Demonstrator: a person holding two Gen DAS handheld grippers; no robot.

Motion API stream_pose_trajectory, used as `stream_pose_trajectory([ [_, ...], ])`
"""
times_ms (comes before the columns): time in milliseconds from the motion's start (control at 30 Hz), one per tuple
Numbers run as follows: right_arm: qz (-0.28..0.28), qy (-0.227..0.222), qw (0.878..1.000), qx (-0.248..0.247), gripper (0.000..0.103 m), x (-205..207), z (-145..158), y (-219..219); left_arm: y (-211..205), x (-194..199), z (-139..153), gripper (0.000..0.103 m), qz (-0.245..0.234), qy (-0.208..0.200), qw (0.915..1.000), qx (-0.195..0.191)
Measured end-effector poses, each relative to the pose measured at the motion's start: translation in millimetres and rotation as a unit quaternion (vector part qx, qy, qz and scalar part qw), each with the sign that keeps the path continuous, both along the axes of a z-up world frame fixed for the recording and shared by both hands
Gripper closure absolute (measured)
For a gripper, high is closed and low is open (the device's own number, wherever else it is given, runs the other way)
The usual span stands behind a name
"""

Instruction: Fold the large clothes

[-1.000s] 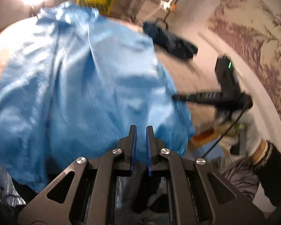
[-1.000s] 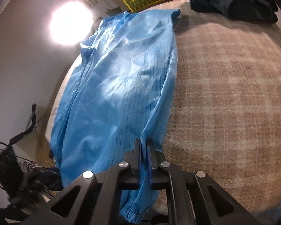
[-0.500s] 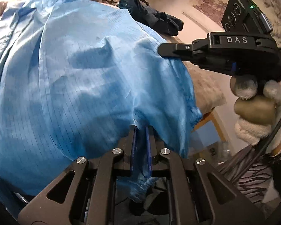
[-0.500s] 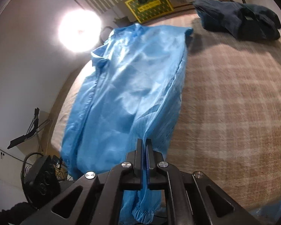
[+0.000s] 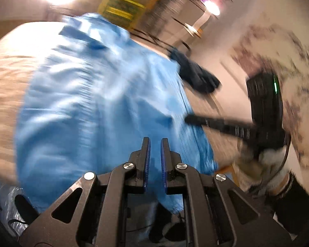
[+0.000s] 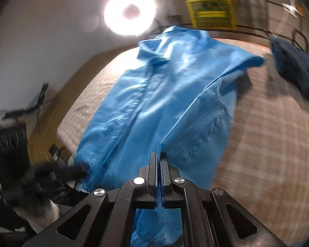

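Note:
A large light-blue coat (image 5: 92, 103) lies spread lengthwise on a plaid-covered surface (image 5: 6, 82), collar at the far end. My left gripper (image 5: 154, 142) is shut, with the near hem's blue cloth pinched between its pads. To its right in this view, the right gripper (image 5: 187, 119) holds the hem's other side. In the right wrist view the coat (image 6: 164, 92) runs away from me, and my right gripper (image 6: 159, 156) is shut on its near edge. The left gripper (image 6: 81, 168) clamps the hem corner at lower left. Both views are motion-blurred.
A dark navy garment (image 6: 294, 70) lies bunched at the far right of the plaid surface (image 6: 267, 144); the left wrist view has it too (image 5: 197, 78). Beyond the far end are a ring light (image 6: 129, 12) and a yellow crate (image 6: 212, 14). A gloved hand (image 5: 249, 164) holds the right gripper.
Both grippers have moved while keeping hold of the hem. The coat now lies straighter and flatter along the surface. In the left wrist view the right gripper has dropped back lower and farther right.

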State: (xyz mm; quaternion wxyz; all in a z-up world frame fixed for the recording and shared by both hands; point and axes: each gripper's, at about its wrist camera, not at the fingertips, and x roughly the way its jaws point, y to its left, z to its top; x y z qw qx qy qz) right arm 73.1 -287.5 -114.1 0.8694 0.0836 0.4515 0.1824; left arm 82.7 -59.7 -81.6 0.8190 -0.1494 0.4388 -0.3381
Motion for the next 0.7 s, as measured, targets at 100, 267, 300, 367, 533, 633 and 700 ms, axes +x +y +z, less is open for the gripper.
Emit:
stream_pose_trajectory([
  [100, 0.041, 0.001, 0.998, -0.037, 0.103, 11.3, -6.7, 37.9, 43.7, 15.0, -1.4, 0.097, 0.057, 0.010, 0.9983, -0.012],
  [267, 0.114, 0.014, 0.988, -0.107, 0.103, 28.5, -32.7, 102.4, 93.3, 33.5, -19.4, 0.097, 0.118, 0.043, 0.9917, -0.026],
  [300, 0.122, 0.017, 0.986, -0.116, 0.103, 31.2, -37.9, 108.9, 95.9, 34.9, -24.1, 0.097, 0.121, 0.049, 0.9911, -0.025],
  [367, 0.136, 0.036, 0.983, -0.115, 0.098, 37.2, -48.2, 114.8, 96.3, 35.2, -32.0, 0.097, 0.121, 0.057, 0.9907, -0.024],
  [533, 0.151, 0.051, 0.986, -0.044, 0.067, 34.3, -33.5, 87.6, 82.9, 32.2, -43.5, 0.097, 0.094, 0.081, 0.9919, -0.027],
  [633, 0.134, 0.035, 0.990, 0.019, 0.056, 34.6, -11.3, 48.1, 54.9, 29.8, -45.8, 0.097, 0.054, 0.089, 0.9943, -0.024],
  [700, 0.088, 0.017, 0.995, 0.033, 0.055, 44.3, -1.4, 13.6, 35.1, 28.2, -47.9, 0.097, 0.026, 0.095, 0.9949, -0.020],
])
